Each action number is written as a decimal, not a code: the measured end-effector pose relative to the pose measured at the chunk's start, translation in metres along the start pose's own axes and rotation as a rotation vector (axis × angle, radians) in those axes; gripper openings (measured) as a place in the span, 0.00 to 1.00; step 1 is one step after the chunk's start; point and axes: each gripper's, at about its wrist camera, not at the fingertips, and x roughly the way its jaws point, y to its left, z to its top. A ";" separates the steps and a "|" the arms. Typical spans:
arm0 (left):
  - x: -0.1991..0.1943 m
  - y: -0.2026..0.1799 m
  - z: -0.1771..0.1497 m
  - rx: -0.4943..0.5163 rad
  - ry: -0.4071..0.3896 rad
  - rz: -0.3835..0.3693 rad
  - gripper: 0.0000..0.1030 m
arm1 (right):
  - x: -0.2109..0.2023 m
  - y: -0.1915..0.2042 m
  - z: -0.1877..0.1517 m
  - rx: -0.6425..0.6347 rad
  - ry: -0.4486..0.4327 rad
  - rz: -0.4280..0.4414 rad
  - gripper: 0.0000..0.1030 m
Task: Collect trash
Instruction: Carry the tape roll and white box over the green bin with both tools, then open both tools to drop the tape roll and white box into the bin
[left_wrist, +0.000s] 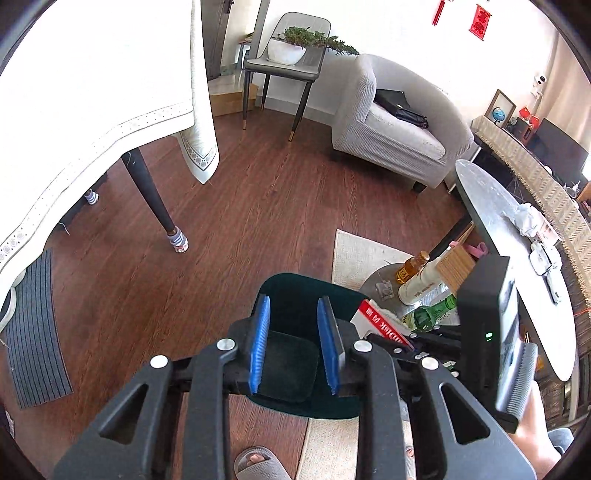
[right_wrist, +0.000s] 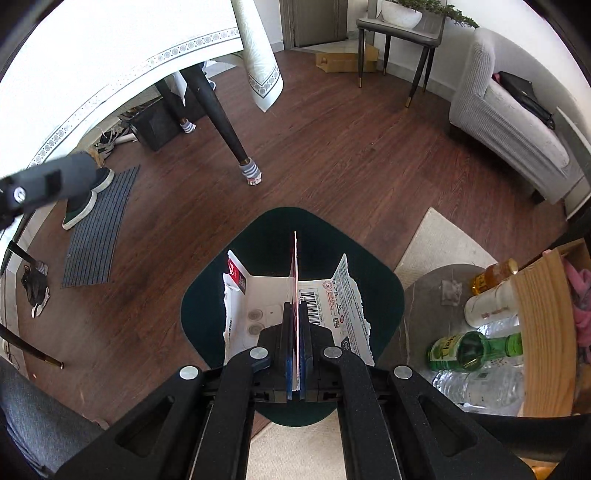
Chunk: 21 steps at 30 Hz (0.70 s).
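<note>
The right tool (right_wrist: 295, 325) is clenched on a torn cardboard package (right_wrist: 347, 295), holding it over the dark green bin (right_wrist: 380, 295) on the floor. The left tool (left_wrist: 295, 347) hangs above the same bin, fingers apart with nothing between them. Beside the bin, a low round worktop (right_wrist: 424, 291) carries a green glass bottle (right_wrist: 476, 350), a white bottle (right_wrist: 487, 306) and clear plastic bottles (right_wrist: 480, 387).

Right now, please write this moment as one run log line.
right gripper: shut on torn carton | left gripper: fingers apart, nothing held | below: dark green bin
</note>
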 end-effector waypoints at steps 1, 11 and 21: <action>-0.003 -0.002 0.002 0.000 -0.007 -0.007 0.27 | 0.005 0.000 -0.002 -0.001 0.016 -0.003 0.02; -0.026 -0.027 0.013 0.062 -0.063 -0.051 0.26 | 0.030 0.003 -0.010 -0.027 0.079 -0.037 0.03; -0.045 -0.033 0.020 0.072 -0.114 -0.081 0.26 | 0.018 0.003 -0.011 -0.039 0.051 -0.014 0.48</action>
